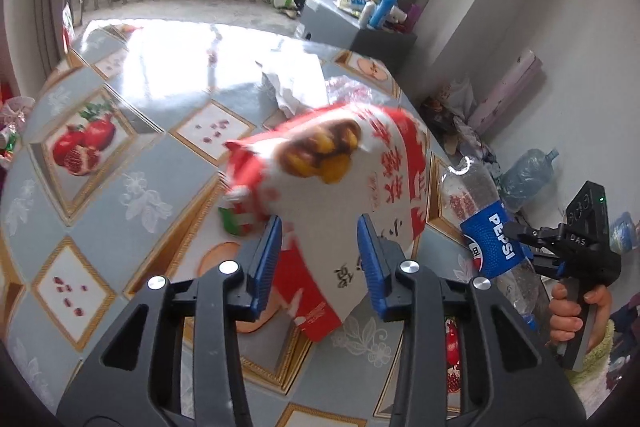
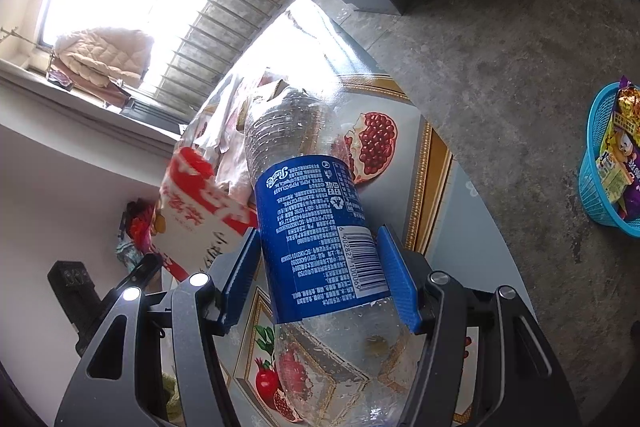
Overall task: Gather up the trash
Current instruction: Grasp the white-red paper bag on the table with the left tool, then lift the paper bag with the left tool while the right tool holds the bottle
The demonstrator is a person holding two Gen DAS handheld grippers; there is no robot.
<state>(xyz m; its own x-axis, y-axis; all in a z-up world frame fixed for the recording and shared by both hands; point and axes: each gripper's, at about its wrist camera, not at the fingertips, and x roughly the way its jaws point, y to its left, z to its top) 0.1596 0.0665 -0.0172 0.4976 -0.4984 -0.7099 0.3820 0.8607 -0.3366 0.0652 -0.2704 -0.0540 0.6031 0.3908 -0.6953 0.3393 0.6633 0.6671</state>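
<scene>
The right gripper (image 2: 318,267) pinches an empty cola bottle (image 2: 320,211) across its blue label, lifted over the table (image 1: 120,195). The left gripper (image 1: 320,259) has a red and white paper bag (image 1: 340,179) between its blue pads; the bag is blurred, so whether the pads press it or stand just clear cannot be told. Crumpled white paper (image 1: 296,83) and a clear plastic wrapper (image 1: 352,89) lie further up the table, uncollected. A blue basket (image 2: 600,163) on the floor, well apart from the table, already holds several snack wrappers, so the job looks partly done, with bottle, bag and scraps left.
</scene>
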